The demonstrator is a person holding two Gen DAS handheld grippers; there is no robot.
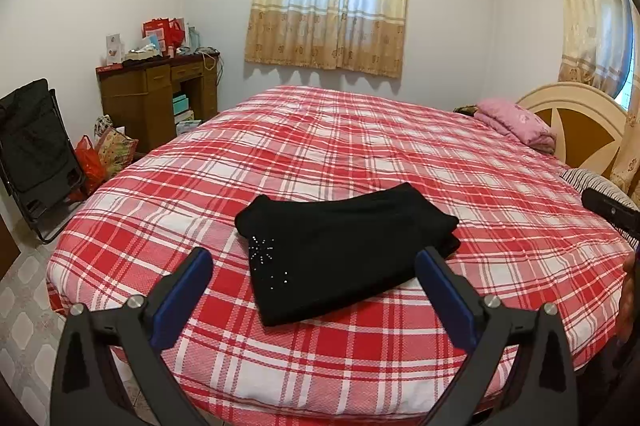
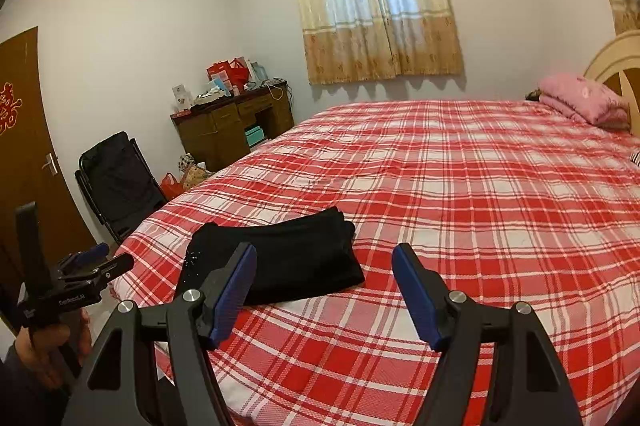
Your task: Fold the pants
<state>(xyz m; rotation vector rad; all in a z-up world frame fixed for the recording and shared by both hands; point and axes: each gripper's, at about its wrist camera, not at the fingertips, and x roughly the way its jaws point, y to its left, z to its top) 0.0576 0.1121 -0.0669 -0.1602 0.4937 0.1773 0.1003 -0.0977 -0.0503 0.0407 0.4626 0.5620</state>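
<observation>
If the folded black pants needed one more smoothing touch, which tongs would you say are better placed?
Probably the left tongs: the pants lie straight between their open fingers. The right tongs point beside them.

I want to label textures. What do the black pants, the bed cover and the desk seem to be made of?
Pants: soft matte knit, probably; no sheen, with small shiny studs.
Bed cover: woven cloth, likely cotton; red and white checks, matte, with a visible weave.
Desk: brown wood or wood veneer, slightly glossy; which one is unclear.
</observation>
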